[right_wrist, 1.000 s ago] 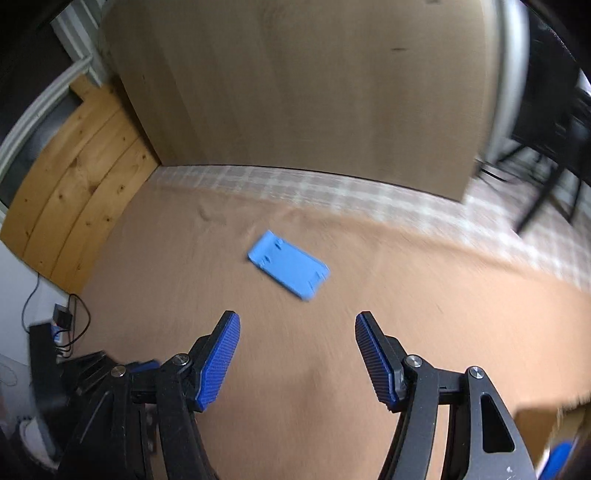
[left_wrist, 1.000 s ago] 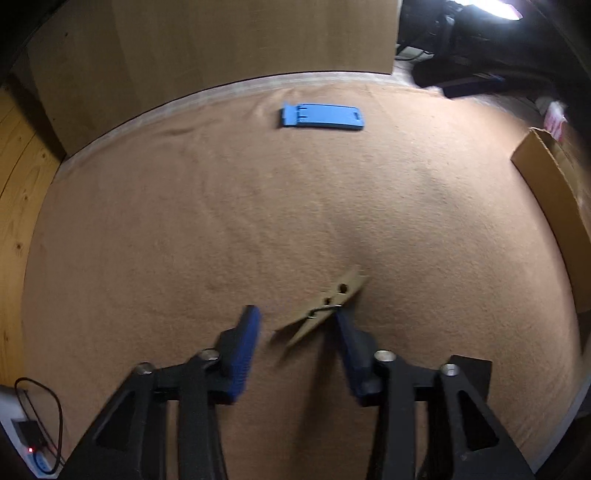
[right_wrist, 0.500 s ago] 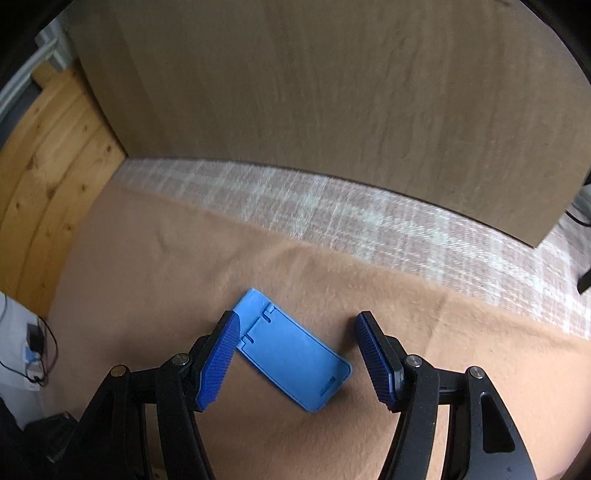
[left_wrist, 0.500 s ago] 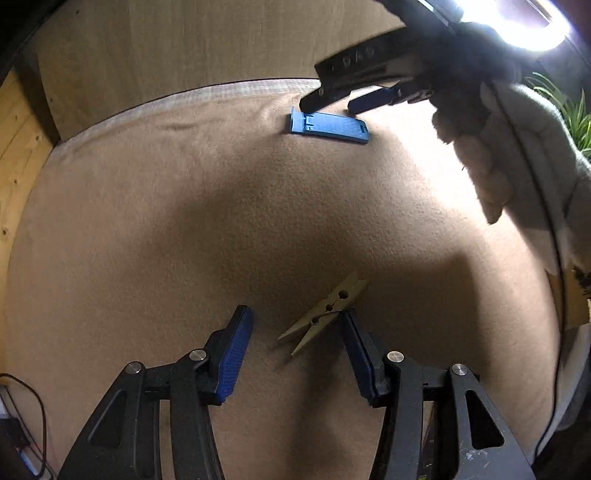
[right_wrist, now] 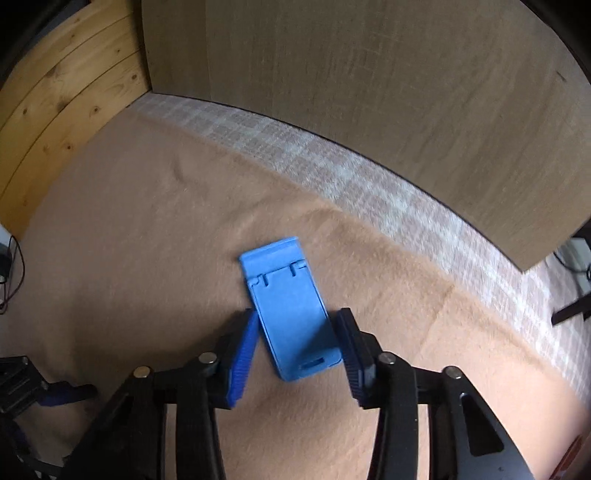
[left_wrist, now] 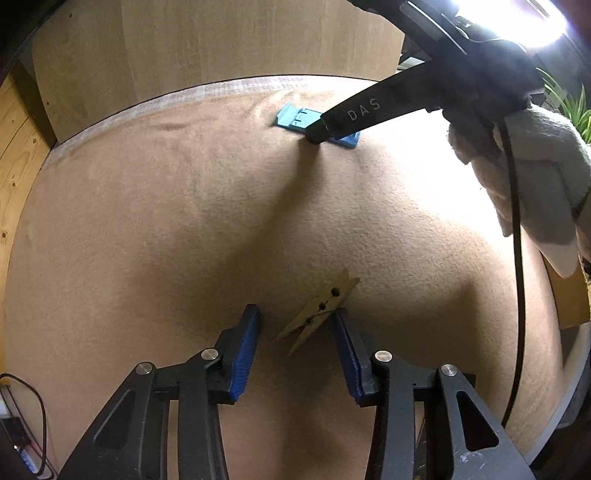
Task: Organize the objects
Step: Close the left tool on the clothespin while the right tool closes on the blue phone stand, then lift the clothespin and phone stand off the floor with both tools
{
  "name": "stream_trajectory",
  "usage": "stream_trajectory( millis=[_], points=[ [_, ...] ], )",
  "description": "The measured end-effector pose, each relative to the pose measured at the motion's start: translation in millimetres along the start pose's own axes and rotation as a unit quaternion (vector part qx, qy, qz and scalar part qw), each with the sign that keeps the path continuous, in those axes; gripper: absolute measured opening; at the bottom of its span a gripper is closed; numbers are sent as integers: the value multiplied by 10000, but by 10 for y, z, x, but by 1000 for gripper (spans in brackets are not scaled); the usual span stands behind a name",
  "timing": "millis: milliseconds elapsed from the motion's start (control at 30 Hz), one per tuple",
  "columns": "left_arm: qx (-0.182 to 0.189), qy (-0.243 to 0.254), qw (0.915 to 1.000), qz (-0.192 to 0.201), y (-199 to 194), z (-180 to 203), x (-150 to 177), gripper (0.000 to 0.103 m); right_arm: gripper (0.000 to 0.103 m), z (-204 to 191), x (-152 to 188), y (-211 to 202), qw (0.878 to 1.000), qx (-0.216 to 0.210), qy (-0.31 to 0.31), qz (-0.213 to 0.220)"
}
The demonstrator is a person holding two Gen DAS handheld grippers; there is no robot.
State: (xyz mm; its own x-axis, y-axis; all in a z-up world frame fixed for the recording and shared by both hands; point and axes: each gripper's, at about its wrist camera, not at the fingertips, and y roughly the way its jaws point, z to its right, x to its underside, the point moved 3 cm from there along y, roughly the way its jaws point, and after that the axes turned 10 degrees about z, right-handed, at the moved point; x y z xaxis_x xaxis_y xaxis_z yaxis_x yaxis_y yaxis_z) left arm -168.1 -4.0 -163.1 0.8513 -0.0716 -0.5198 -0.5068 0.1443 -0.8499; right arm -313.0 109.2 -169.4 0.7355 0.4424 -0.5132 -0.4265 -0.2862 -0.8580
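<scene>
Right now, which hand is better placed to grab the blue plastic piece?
Right. Its tool already straddles the blue plastic piece, jaws just closing. The left tool is at the clothespin.

A tan fleece blanket (left_wrist: 184, 221) covers the tabletop; a wood-grain panel (right_wrist: 369, 92) stands behind, pine boards (right_wrist: 55, 92) beside it, bright lamp (left_wrist: 517, 18) overhead.

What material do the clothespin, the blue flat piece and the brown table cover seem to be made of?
Clothespin: looks like bare pale wood, matte, with a thin wire spring at its middle. Blue flat piece: probably moulded plastic, smooth, even colour, with cut slots. Brown table cover: seems a soft fleece or felt cloth, with a fuzzy nap and shallow wrinkles.
</scene>
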Motion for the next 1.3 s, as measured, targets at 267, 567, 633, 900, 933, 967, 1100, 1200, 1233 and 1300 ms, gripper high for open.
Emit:
stream_trajectory(
  millis=[267, 567, 633, 900, 933, 967, 1100, 1200, 1233, 1300],
  points=[
    [46, -322, 9994, 139, -71, -31, 115, 31, 36, -36, 623, -384, 10000, -16, 2, 59],
    [173, -823, 9963, 202, -194, -5, 288, 16, 35, 12, 1477, -901, 9975, 13, 666, 219],
    [179, -874, 9958, 209, -211, -5, 326, 15, 34, -8, 1668, -1021, 9959, 9, 859, 266],
    [353, -1198, 9919, 213, -333, 53, 547, 14, 33, -55, 2224, -1532, 9836, 121, 1660, 690],
    [386, -1253, 9911, 211, -354, 57, 583, 14, 33, -49, 2294, -1609, 9793, 140, 1864, 773],
    [414, -1305, 9904, 209, -371, 55, 610, 14, 33, -52, 2334, -1656, 9760, 141, 2009, 827],
    [582, -1621, 9849, 185, -441, 51, 741, 13, 1, 27, 2500, -1887, 9650, 99, 2467, 880],
    [629, -1596, 9850, 194, -361, -27, 673, 13, 1, 51, 2539, -1951, 9655, 196, 2466, 818],
    [621, -1550, 9858, 183, -349, -16, 659, 13, 1, 67, 2537, -1925, 9670, 139, 2431, 753],
    [601, -1487, 9869, 156, -316, 23, 639, 13, 7, 111, 2542, -1935, 9644, 202, 2520, 775]
  ],
)
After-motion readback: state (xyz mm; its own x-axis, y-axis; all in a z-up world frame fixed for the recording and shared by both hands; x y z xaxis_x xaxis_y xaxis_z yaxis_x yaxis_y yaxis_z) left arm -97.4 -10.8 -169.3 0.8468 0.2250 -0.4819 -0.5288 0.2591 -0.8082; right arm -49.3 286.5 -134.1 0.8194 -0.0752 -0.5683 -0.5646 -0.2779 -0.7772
